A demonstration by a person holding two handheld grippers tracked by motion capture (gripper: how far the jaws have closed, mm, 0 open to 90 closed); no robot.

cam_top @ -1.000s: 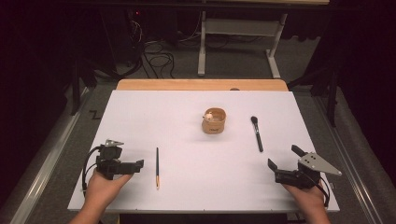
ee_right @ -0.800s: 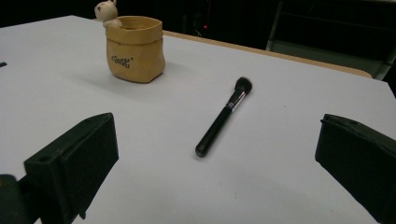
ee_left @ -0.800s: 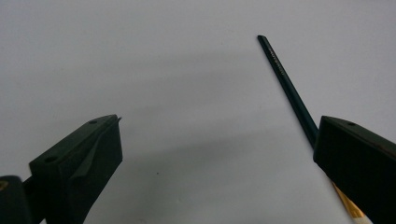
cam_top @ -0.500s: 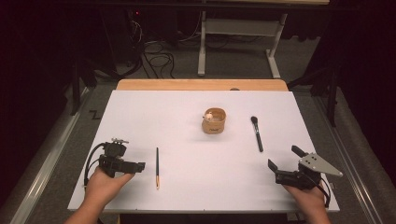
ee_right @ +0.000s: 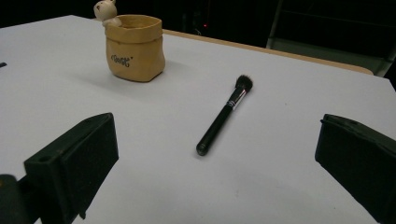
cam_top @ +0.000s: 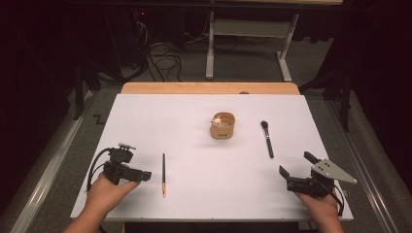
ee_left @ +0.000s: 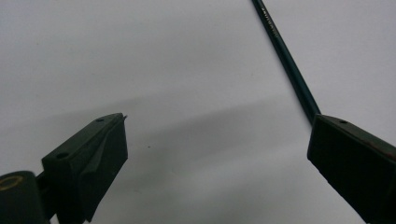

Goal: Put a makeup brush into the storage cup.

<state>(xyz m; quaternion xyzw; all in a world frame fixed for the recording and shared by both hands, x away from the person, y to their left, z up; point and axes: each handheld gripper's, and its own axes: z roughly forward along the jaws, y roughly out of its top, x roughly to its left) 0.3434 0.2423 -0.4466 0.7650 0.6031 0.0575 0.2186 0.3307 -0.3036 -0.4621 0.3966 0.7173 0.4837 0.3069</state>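
High view: my left gripper sits near-left on the counter, jaws wide and holding nothing, with the pencil just to its right, flat on the surface. Those jaws have just been closing a touch, nothing between them. Right gripper is near-right, jaws wide, empty. The makeup brush lies beyond it, the tan pot mid-counter between the two tools.

Left gripper view: the pencil runs from the far edge down to the right jaw, outside the gap. Not gripped.

Right gripper view: jaws spread wide, the brush lying ahead between them but well off, the pot far left with a small bear figure on its rim.

My read: nothing picked up yet. Pencil grab looks first; everything else is left to do.
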